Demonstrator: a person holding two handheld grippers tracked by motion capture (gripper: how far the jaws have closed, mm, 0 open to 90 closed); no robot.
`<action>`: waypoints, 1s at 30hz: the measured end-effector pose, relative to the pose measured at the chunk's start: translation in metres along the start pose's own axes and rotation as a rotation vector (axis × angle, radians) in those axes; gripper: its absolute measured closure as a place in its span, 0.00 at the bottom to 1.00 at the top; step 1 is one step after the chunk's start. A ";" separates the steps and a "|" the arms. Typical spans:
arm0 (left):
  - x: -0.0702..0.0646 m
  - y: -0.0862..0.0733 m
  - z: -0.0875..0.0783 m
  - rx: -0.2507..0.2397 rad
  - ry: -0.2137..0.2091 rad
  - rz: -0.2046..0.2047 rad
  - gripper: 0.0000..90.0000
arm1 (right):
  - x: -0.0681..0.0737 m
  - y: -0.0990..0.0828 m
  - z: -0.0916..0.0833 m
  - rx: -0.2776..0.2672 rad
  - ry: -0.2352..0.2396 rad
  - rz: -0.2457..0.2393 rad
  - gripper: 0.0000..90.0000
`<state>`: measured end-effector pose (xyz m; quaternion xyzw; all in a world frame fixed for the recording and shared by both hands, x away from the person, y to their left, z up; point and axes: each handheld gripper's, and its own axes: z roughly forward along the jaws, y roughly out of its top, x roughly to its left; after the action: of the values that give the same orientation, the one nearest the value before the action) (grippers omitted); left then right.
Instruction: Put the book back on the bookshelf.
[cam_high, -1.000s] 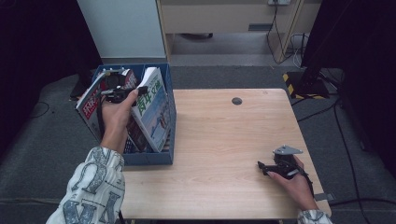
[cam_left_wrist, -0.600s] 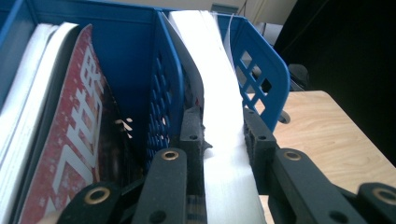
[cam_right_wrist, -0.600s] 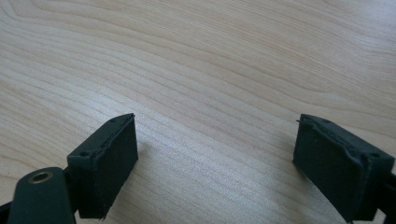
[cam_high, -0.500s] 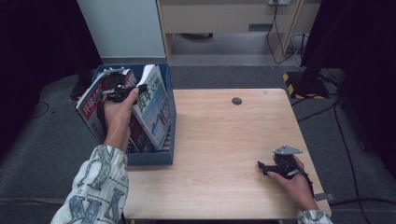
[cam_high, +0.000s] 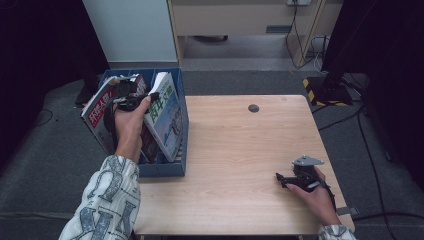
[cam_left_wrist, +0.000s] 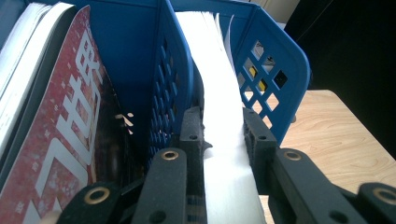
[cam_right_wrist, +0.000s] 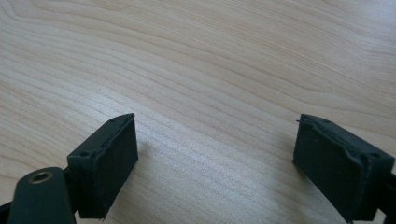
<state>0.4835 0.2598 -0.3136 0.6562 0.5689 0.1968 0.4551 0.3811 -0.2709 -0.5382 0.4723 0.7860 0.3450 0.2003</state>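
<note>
The red-covered magazine (cam_high: 100, 117) leans in the left compartment of the blue file box (cam_high: 165, 169), which stands just off the left edge of the surface (cam_high: 240, 165). In the right compartment stands the green-covered magazine (cam_high: 165, 112), tilted, and the left gripper (cam_high: 131, 97) is clamped on its upper page edge; in the left gripper view the white page block (cam_left_wrist: 224, 140) sits pressed between the two fingers (cam_left_wrist: 192, 133). This item is judged light but limp: a stack of thin glossy pages that will bow and fan if held by one corner, and the smooth covers may slide. Take hold across the full thickness, near the spine where possible, and lift straight up clear of the perforated divider (cam_left_wrist: 166, 84). The right gripper (cam_high: 290, 180) rests on the surface at the near right, fingers (cam_right_wrist: 105, 163) spread wide with nothing between them.
</note>
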 end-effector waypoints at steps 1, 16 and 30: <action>0.000 0.000 0.000 0.000 -0.002 0.002 0.81 | 0.000 0.000 0.000 0.000 0.000 0.000 0.15; -0.002 -0.003 0.004 -0.002 -0.004 0.009 0.81 | 0.000 0.000 0.000 0.000 0.000 0.000 0.15; 0.003 -0.008 -0.001 -0.013 0.024 0.013 0.81 | 0.000 0.000 0.000 0.000 0.000 -0.001 0.15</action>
<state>0.4793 0.2628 -0.3201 0.6547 0.5686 0.2111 0.4511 0.3811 -0.2709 -0.5382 0.4720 0.7862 0.3448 0.2006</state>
